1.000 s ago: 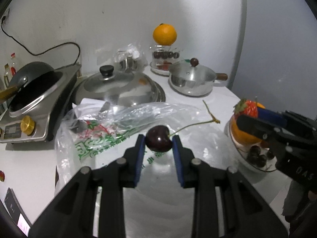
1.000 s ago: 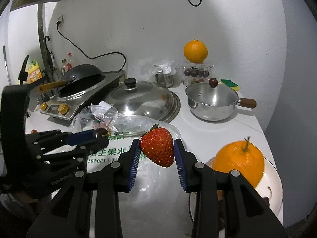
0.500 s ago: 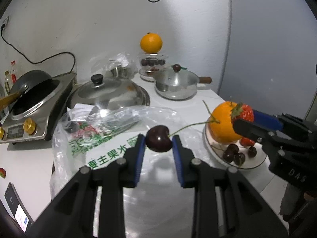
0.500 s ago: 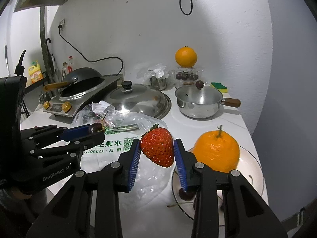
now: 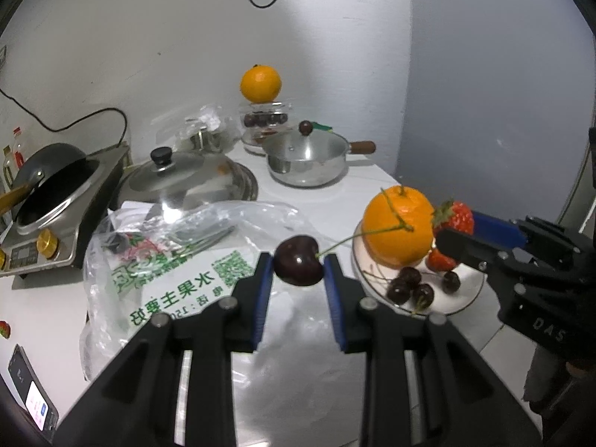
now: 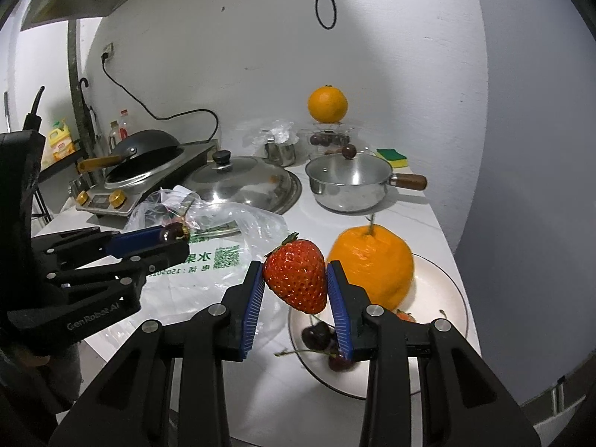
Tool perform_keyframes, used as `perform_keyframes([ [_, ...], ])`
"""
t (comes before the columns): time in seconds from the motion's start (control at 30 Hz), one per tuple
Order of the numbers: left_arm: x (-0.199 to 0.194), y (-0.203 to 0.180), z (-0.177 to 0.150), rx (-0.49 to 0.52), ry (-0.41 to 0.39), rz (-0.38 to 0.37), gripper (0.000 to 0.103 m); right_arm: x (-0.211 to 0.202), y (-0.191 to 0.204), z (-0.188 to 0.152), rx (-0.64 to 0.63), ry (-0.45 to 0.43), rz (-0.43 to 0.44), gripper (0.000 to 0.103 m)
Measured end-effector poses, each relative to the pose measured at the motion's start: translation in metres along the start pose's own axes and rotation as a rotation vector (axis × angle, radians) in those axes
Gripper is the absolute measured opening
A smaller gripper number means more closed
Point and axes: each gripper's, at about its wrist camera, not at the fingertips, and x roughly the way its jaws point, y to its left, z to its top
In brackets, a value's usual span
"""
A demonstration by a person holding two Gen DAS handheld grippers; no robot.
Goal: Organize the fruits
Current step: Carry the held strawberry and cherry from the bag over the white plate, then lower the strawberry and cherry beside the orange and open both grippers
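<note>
A: Where's the fruit sitting?

B: My left hand-held gripper (image 5: 298, 270) is clamped on a cherry (image 5: 298, 265) above the plastic bag (image 5: 178, 275). My right hand-held gripper (image 6: 295, 285) pinches a strawberry (image 6: 296, 275) over the plate (image 6: 443, 290), just beside the orange (image 6: 372, 264).

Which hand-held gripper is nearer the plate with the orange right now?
Right. The right hand-held gripper, shut on a strawberry, hangs over the plate beside the orange. The left hand-held gripper, shut on a cherry, is above the plastic bag, left of the plate.
</note>
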Motion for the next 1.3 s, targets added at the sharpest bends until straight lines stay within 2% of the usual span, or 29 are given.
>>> perform_keyframes([
  [0.6, 0.017, -0.061, -0.002, 0.062, 0.039, -0.049, 0.029, -0.017, -0.060, -0.025, 0.063, 0.009, -0.065, 0.037],
  [0.97, 0.043, -0.105, -0.011, 0.106, 0.102, -0.094, 0.029, -0.017, -0.094, -0.040, 0.108, 0.023, -0.081, 0.037],
  [1.3, 0.063, -0.124, -0.018, 0.112, 0.146, -0.128, 0.029, -0.010, -0.111, -0.047, 0.130, 0.038, -0.084, 0.037],
])
